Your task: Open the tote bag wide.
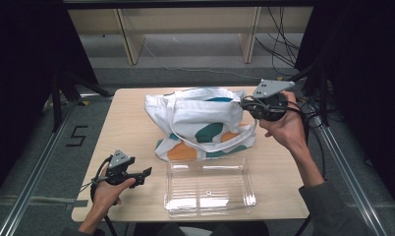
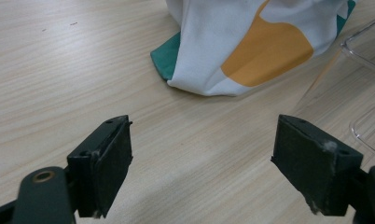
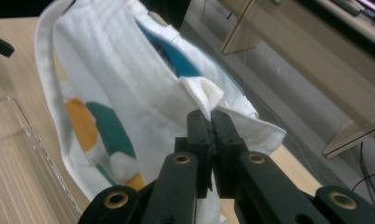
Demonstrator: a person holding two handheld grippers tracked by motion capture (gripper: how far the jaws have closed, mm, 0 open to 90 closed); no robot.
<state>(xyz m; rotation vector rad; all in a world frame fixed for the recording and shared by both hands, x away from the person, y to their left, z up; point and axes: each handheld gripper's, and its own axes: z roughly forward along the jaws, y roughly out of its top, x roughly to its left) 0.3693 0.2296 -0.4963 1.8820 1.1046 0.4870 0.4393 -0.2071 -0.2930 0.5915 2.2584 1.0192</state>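
**Fingers Clamped on Tote Bag's Rim at Far Right of Tabletop**

Fingers of the right gripper pressed together on a fold of white cloth at the open rim of the tote bag, pinching it at the bag's right-hand end. Seen from the high view at the far right of the tabletop, right gripper held level in the right hand, pointing left into the bag's mouth, grey three-cornered plate on top, cables trailing off the table edge behind.

Tote bag lying across the far middle of the tabletop, white with teal and orange patches, mouth facing away and slightly raised at the pinched end, one long strap looped over its front and hanging toward the near side. Teal lining showing inside the mouth in the right gripper view.

Clear plastic bin just in front of the bag, at the near edge, long side parallel to the bag, nothing visible inside.

Left gripper low over the near-left corner, held in the left hand, pointing right toward the bin. Fingers spread wide with bare wood between them, gripping nothing; bag's lower corner and a corner of the bin ahead of them, well apart from both pads.

Wooden shelving and loose cables on the floor beyond the table.
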